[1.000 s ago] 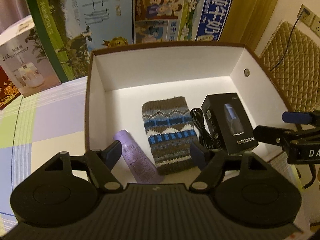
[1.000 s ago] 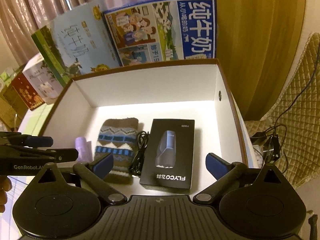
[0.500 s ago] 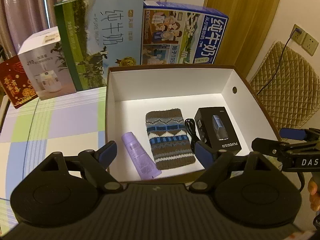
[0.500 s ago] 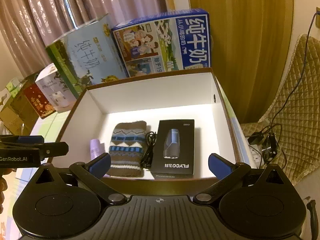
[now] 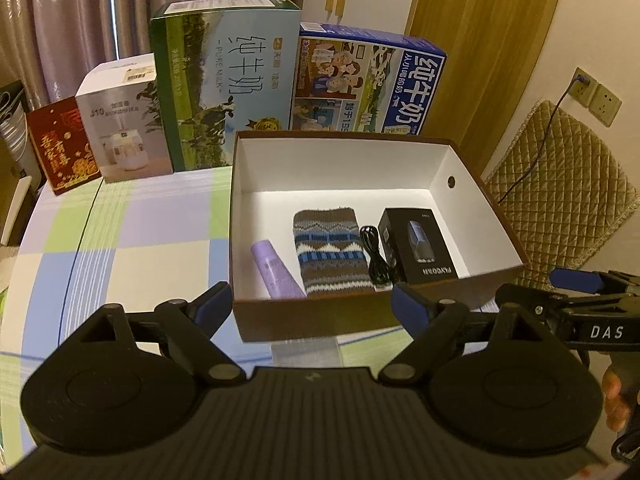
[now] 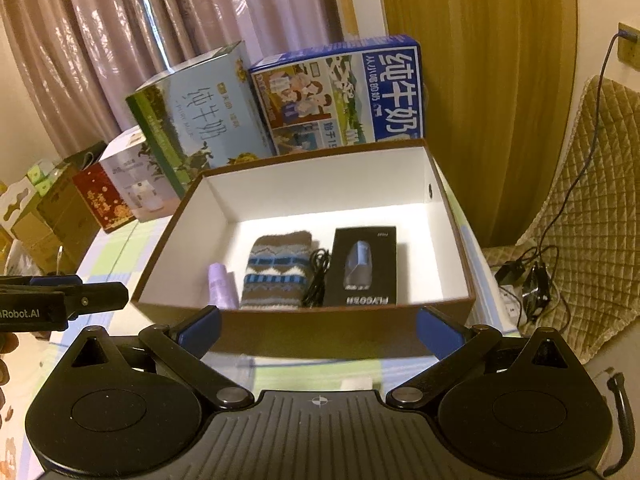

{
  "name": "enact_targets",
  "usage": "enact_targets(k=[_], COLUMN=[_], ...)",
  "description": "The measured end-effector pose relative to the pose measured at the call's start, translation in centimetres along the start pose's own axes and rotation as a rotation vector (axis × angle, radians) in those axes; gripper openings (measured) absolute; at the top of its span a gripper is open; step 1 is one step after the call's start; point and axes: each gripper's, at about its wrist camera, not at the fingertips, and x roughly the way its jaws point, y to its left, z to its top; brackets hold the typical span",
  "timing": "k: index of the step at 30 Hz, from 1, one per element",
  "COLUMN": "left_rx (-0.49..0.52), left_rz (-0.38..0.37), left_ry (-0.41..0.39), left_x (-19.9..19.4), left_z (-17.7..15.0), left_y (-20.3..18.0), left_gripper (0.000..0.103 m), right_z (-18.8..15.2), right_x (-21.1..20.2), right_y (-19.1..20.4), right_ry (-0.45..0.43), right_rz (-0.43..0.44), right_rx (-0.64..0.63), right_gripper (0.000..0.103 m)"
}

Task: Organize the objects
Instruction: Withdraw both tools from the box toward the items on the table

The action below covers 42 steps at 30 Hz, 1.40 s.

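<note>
An open brown box [image 5: 360, 320] [image 6: 320, 332] with a white inside sits on the checked tablecloth. Side by side in it lie a purple tube [image 5: 276, 270] [image 6: 222, 284], a knitted patterned pouch [image 5: 330, 250] [image 6: 276, 270], a coiled black cable [image 5: 376, 256] [image 6: 316, 276] and a black product box [image 5: 420, 244] [image 6: 364, 266]. My left gripper [image 5: 312, 306] hangs open in front of the box's near wall, holding nothing. My right gripper [image 6: 318, 330] is open too, also before the near wall, with nothing between its fingers. Each gripper shows at the edge of the other's view.
Behind the box stand a green milk carton [image 5: 224, 92] [image 6: 196, 120], a blue milk carton [image 5: 368, 88] [image 6: 340, 92], a white box [image 5: 124, 116] and a red box [image 5: 64, 144]. A quilted chair [image 5: 556, 184] [image 6: 588, 208] with cables stands at the right.
Both grippers have pulled back and up, away from the box, from over its inside to in front of its near wall. The things in the box have not moved.
</note>
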Motion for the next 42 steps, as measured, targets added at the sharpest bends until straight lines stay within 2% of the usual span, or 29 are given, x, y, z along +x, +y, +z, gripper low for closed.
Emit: enact_targets(k=[10, 21, 42], left_rx=[-0.004, -0.002, -0.013], left_rz=[-0.014, -0.021, 0.000], left_ry=[0.019, 0.059, 0.170], left_x=[-2.8, -4.1, -4.2], left_z=[-3.1, -6.3, -11.6], left_y=[-0.4, -0.9, -1.3], left_gripper=[0.084, 0.084, 0.084], right_z=[-2.7, -5.2, -10.4], right_x=[-2.6, -4.3, -4.6], right_y=[0.6, 0.7, 0.8], right_ry=[0.011, 0.042, 0.158], right_rz=[0.019, 0.015, 0.027], right_rx=[0.023, 0.036, 0.035], right_gripper=[0.101, 0.101, 0.101])
